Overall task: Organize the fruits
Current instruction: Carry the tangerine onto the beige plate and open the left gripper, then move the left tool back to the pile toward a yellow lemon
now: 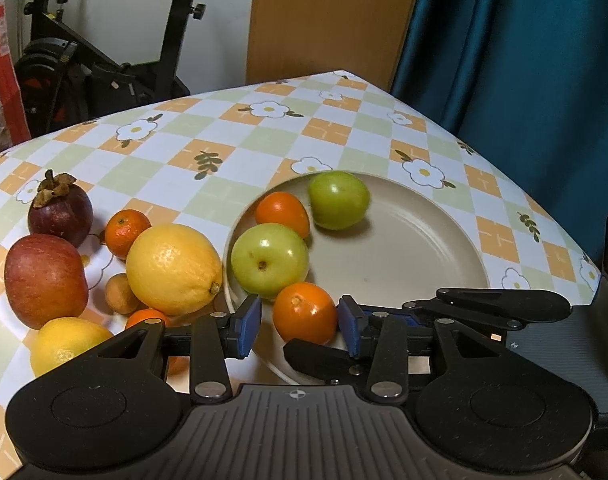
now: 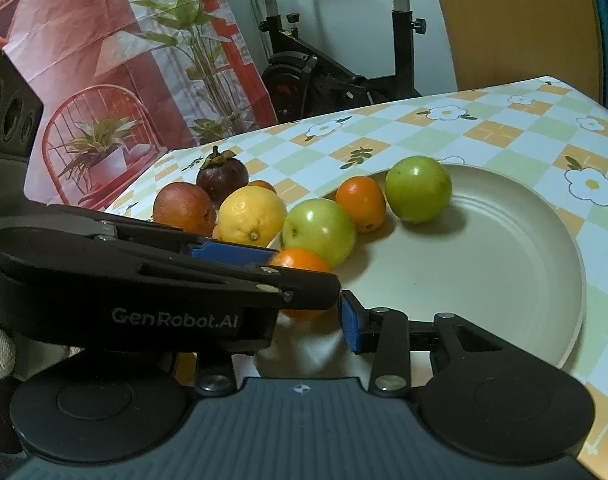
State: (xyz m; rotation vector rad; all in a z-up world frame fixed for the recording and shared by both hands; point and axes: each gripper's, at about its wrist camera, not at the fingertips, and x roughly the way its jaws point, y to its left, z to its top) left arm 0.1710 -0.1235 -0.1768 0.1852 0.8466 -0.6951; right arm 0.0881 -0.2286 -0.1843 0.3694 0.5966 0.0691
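Flower-checked tablecloth table (image 1: 264, 148) with beige plate (image 1: 424, 240), red apple (image 1: 44, 280), lemons (image 1: 174, 268), mangosteen (image 1: 60, 212).

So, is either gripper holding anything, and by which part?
Nothing held: the left gripper has its fingers flanking the nearest orange, a gap showing at one side; the right gripper is empty.

A black exercise bike (image 1: 104, 60) stands behind the bench (image 1: 264, 140), which has a checked cloth with white flowers. A wooden board (image 1: 332, 20) leans beside a blue curtain (image 1: 524, 60). A red plant picture (image 2: 124, 60) hangs nearby.
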